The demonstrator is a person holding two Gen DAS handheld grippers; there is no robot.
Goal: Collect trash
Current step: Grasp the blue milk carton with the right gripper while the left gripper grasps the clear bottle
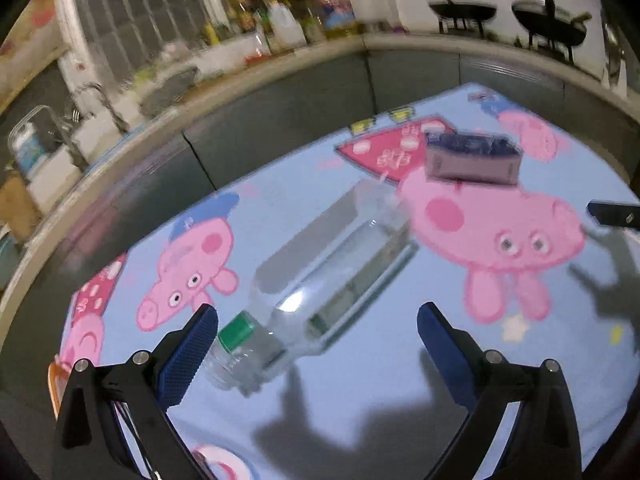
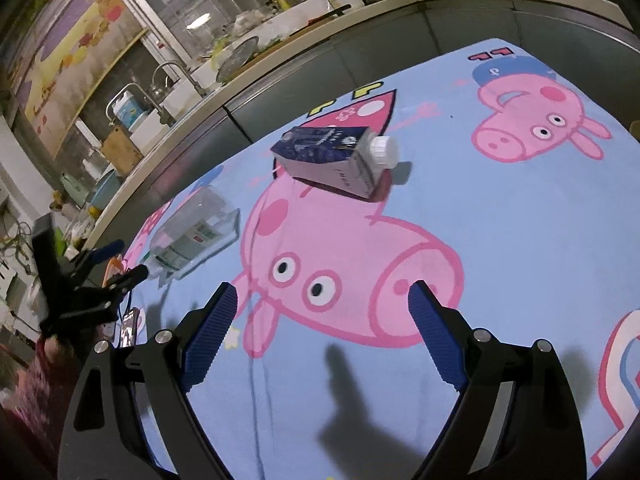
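A clear plastic bottle (image 1: 320,280) with a green cap (image 1: 236,330) lies on its side on the blue cartoon-pig tablecloth (image 1: 360,380). My left gripper (image 1: 318,310) is open, its fingers on either side of the bottle's neck end; the cap is close to the left finger (image 1: 188,360) and the right one stands well apart. Farther back lies a dark blue carton (image 1: 472,156). In the right wrist view the carton (image 2: 332,160) with its white cap (image 2: 382,152) lies ahead of my open, empty right gripper (image 2: 323,291). The bottle (image 2: 192,236) and left gripper (image 2: 126,259) show at the left.
A kitchen counter (image 2: 280,64) curves behind the table, crowded with bottles, a sink and a tap (image 2: 168,76). Two woks (image 1: 548,24) stand at the back right. A tape roll (image 1: 216,464) and a phone (image 2: 128,330) lie near the table's near left edge.
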